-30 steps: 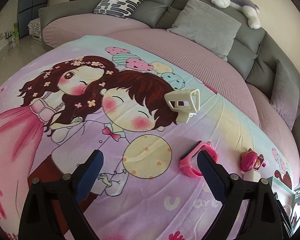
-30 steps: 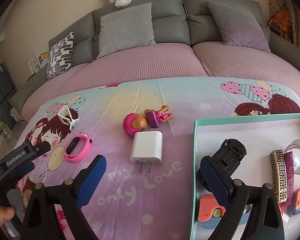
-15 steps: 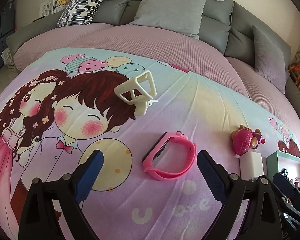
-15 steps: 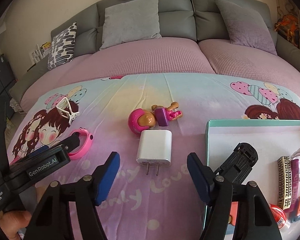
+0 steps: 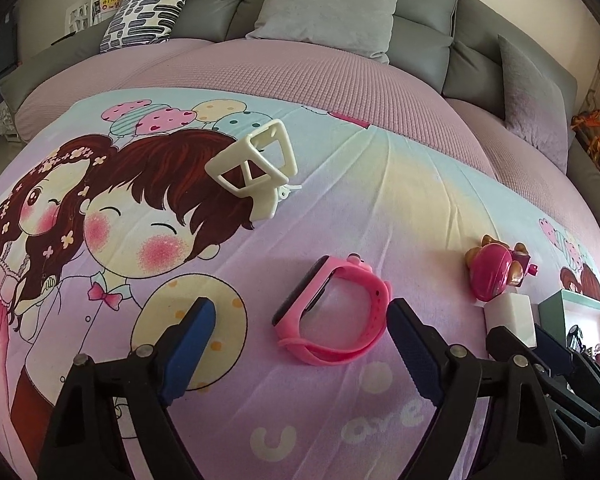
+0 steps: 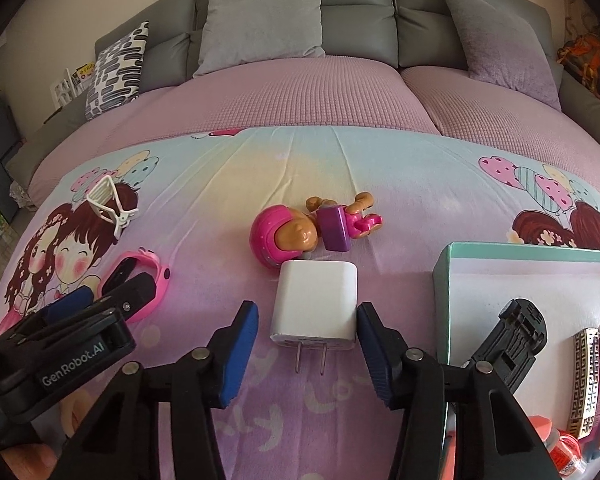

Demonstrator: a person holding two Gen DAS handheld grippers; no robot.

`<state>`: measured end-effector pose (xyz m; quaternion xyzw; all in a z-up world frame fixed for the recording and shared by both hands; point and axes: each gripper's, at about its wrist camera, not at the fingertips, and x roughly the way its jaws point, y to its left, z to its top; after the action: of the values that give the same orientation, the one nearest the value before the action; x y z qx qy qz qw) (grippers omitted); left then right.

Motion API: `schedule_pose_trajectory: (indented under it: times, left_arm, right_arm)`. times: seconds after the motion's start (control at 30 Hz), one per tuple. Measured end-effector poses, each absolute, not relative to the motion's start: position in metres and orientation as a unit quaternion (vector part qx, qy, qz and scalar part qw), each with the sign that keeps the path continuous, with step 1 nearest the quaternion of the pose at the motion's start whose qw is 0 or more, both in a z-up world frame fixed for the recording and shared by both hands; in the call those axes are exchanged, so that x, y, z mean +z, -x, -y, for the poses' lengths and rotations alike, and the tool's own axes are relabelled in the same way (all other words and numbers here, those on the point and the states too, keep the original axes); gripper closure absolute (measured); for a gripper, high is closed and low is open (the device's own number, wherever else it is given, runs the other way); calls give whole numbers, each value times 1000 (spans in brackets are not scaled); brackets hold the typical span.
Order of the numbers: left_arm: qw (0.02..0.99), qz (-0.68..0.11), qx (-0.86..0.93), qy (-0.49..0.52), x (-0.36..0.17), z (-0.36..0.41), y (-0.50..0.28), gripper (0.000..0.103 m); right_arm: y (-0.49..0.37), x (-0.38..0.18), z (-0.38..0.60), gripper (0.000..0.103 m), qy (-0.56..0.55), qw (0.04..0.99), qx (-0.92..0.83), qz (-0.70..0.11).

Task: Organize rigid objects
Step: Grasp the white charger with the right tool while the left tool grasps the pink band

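Closing now around the white charger (image 6: 315, 305): right gripper (image 6: 307, 350) half narrowed, jaws coming in, charger body between the blue pads, right pad at or nearly at its side, left pad apart by a sliver; nothing gripped yet. Best done by squeezing evenly on the two flat sides, low on the body, clear of the metal prongs (image 6: 310, 358) pointing toward the bottom of the frame. Worth lifting straight up before swinging right, since the pink doll toy (image 6: 300, 234) lies touching or just beside the charger's upper edge, centre frame.

Teal box (image 6: 444, 300) at right of the right wrist view, already holding a black toy car (image 6: 514, 338) and other small items; likely destination.

Left gripper (image 5: 298, 350) wide, jaws easing inward, holding nothing. Pink wristband (image 5: 332, 312) low centre in the left wrist view, slightly right of the gap, its right end just beside the right pad. Cream hair claw (image 5: 256, 170) above, upper centre, well apart.
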<state>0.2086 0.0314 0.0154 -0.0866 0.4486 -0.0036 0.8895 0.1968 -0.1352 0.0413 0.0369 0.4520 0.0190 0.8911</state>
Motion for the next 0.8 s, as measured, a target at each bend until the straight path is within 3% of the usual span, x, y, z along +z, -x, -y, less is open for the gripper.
schedule_pose_trajectory:
  times: [0.23, 0.4, 0.8]
  left_arm:
    - [890, -452, -5, 68, 17, -25, -209, 15]
    - [889, -454, -5, 50, 17, -18, -210, 15]
    - [889, -458, -4, 18, 14, -9, -211, 15]
  right_arm:
    - [-198, 38, 134, 50, -33, 892, 17, -450]
    - [-198, 38, 136, 56, -31, 893, 12, -450]
    - [-198, 38, 136, 57, -32, 891, 13, -453]
